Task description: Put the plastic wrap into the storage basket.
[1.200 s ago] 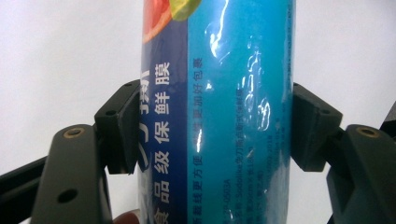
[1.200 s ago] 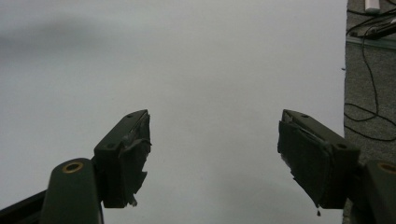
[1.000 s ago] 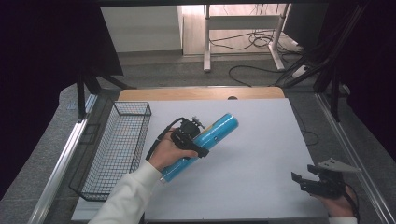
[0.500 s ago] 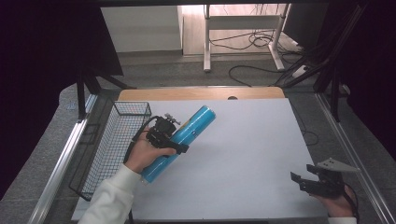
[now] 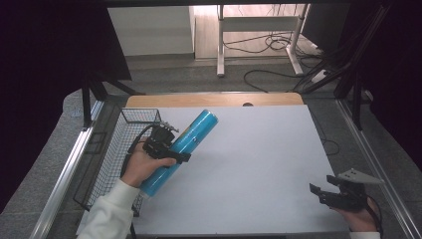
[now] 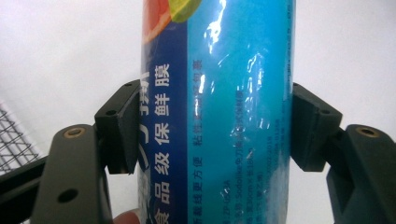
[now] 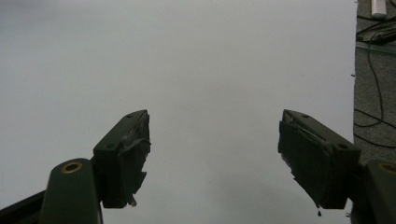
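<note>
Above the desk's left side, beside the wire basket (image 5: 107, 159), a blue roll of cling film (image 5: 183, 149) rides tilted in the left gripper (image 5: 166, 148), far end pointing up and away. From the left gripper view, the jaws pinch the roll (image 6: 224, 112) across its middle, one pad on each flank, printed wrap glinting between them. This looks like the carry step, roll lifted and heading for the basket; the next move calls for swinging it over the wire rim and lowering it lengthwise before letting go. Over at the desk's (image 5: 259, 164) near right corner, the right gripper (image 5: 331, 191) waits, jaws spread wide and empty above bare white surface.
</note>
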Available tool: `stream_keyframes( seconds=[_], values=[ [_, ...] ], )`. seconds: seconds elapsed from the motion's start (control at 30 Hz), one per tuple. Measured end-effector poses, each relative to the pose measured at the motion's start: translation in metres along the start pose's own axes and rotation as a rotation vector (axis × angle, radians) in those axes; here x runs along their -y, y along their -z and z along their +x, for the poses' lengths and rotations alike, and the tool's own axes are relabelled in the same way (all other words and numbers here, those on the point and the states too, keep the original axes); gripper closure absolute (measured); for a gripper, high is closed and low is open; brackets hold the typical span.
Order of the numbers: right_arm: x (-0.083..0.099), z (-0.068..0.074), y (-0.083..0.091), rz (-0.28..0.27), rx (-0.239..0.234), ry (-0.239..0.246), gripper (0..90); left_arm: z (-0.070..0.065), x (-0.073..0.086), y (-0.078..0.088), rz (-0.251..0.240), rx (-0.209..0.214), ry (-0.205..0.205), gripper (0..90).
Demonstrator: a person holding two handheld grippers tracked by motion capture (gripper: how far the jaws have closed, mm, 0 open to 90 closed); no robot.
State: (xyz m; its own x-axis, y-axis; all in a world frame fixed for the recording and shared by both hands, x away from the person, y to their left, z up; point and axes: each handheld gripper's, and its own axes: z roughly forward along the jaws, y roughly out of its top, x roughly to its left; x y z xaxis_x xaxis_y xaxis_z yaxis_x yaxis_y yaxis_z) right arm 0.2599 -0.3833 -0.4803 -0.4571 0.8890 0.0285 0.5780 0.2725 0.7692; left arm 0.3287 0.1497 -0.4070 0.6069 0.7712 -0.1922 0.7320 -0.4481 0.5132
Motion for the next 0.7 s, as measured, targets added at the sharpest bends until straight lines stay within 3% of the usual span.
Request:
stream_keyframes(
  seconds=[0.7],
  values=[
    [-0.001,0.001,0.000,0.002,0.007,-0.001,25.4,0.023,0.024,0.029,-0.052,-0.045,0.067,31.3]
  ],
)
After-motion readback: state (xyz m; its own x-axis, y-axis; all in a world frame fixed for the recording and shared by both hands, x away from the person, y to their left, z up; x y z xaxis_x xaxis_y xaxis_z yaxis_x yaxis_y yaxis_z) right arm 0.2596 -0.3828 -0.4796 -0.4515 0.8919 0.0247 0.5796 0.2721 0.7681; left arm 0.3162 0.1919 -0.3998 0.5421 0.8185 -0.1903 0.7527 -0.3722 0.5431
